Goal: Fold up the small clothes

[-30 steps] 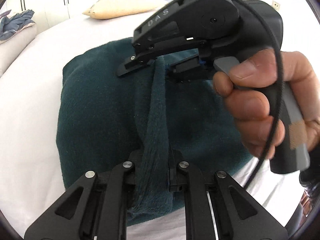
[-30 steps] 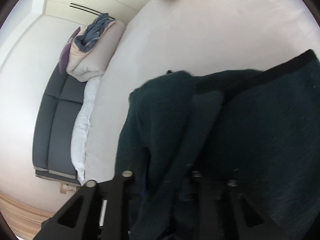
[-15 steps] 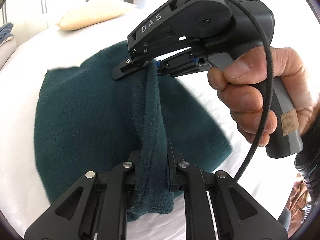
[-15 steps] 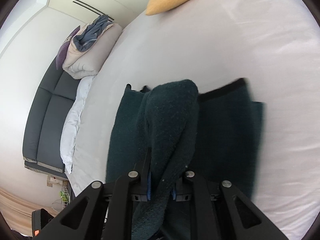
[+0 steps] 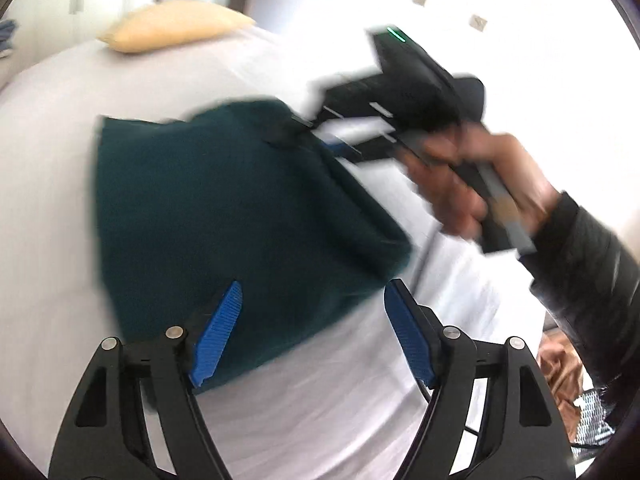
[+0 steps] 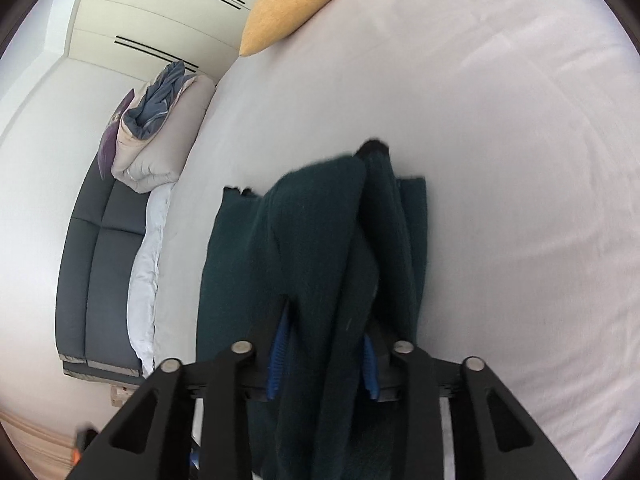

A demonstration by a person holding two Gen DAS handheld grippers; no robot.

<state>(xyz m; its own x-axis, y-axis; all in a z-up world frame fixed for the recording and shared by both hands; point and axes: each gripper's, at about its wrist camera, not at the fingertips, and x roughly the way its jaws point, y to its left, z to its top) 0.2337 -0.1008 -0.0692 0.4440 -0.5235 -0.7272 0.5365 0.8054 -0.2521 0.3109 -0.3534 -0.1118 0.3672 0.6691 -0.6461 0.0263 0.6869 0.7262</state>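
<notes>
The dark green garment [image 5: 240, 208] lies folded over on the white bed [image 5: 48, 160], just ahead of the left hand-held gripper [image 5: 312, 336], whose blue pads stand wide and are opening further, nothing between them. It looks a soft, thick, fleecy thing, light and floppy, that will sag wherever it hangs free; best taken by a pinch at a corner or along a folded edge. The right hand-held gripper [image 6: 322, 356] has a bunched fold of it running up between its pads, and its jaws are parting; whether they yet press on the cloth I cannot tell. The left wrist view shows the right hand [image 5: 472, 184] and the garment's whole outline, though blurred. The right wrist view shows layers stacked beyond that gripper, the yellow pillow [image 6: 288, 4], and a grey sofa [image 6: 96, 280] off to its left
</notes>
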